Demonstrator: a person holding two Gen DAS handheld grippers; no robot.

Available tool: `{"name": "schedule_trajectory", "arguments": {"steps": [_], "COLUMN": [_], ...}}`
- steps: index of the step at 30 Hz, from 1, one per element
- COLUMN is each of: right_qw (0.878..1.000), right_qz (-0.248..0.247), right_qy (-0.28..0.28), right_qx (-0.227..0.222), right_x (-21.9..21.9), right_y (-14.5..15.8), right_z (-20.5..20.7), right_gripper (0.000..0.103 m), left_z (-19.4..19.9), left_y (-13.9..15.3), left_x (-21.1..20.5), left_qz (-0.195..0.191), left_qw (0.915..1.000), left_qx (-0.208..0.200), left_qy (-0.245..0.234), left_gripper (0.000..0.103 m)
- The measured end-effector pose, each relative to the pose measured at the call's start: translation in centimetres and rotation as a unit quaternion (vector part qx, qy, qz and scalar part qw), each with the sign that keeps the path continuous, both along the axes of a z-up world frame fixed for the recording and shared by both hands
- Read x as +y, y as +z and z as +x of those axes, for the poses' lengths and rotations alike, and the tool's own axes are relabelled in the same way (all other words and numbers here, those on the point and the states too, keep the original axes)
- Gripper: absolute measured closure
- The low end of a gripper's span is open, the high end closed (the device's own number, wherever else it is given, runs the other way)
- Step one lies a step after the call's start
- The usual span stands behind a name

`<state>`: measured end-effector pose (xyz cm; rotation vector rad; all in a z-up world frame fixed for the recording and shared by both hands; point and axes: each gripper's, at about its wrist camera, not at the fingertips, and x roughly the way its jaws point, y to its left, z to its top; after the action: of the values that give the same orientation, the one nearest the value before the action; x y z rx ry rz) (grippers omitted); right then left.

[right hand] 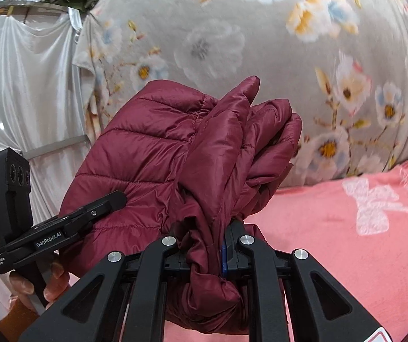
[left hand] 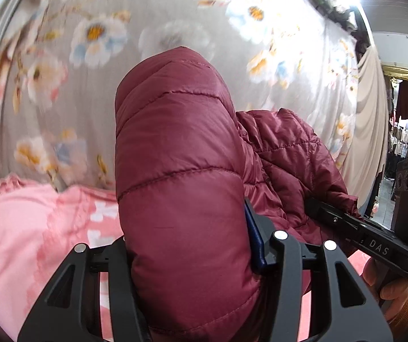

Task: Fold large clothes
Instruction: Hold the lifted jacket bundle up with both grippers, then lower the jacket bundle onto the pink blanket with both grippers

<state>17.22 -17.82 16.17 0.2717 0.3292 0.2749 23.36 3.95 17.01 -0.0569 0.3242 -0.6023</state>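
A maroon quilted puffer jacket is held up off a pink blanket, gathered into a thick bundle between two hand-held tongs; behind it hangs a grey cloth printed with pale flowers.

The left tongs are clenched on a fat padded fold that rises straight ahead of them and fills the middle of the left wrist view; the right tongs are clamped on a bunch of thinner, crumpled layers, which stand up and away from them.

The bundle's long axis runs forward from both tongs, roughly upright; the two grips sit close together, side by side, at the same near end; each tool shows in the other's view, just beside the fabric.

Neither hand looks nearer; the far end hangs free, so the next fold likely turns on lowering it onto the blanket.
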Motion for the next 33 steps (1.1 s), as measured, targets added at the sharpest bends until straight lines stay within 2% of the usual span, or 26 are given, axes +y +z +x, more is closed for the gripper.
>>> {"name": "schedule_trajectory", "arguments": {"steps": [7,12,23,27,30,33], "right_qw": [0.998,0.996,0.986,0.981,0.976,0.973], "right_qz": [0.007,0.002,0.004,0.017,0.018,0.015], "right_qy": [0.002,0.002,-0.001,-0.006,-0.011,-0.010], "right_qx": [0.061,0.095,0.167,0.192,0.216,0.229], "right_x": [0.4,0.8,1.0,0.3,-0.1,-0.3], "right_y": [-7.2,-10.9,-16.9,-18.4,-19.3,-19.4], "right_z": [4.8,7.0,8.7,8.7,9.1,9.2], "right_gripper": [0.089,0.089,0.089,0.089,0.083,0.068], "left_z": [5.1,7.4,9.6,9.5,9.6,9.8], "left_y": [-7.0,-11.3,-17.5,-19.1,-19.8,-20.5], "left_x": [-0.2,-0.2,0.2,0.3,0.5,0.7], "left_qz": [0.001,0.006,0.020,0.032,0.030,0.039], "left_qw": [0.9973,0.9934,0.9834,0.9809,0.9787,0.9745], "left_qx": [0.073,0.114,0.180,0.191,0.202,0.218], "left_qy": [0.008,0.014,0.014,0.018,0.017,0.034], "left_gripper": [0.054,0.054,0.054,0.050,0.044,0.035]}}
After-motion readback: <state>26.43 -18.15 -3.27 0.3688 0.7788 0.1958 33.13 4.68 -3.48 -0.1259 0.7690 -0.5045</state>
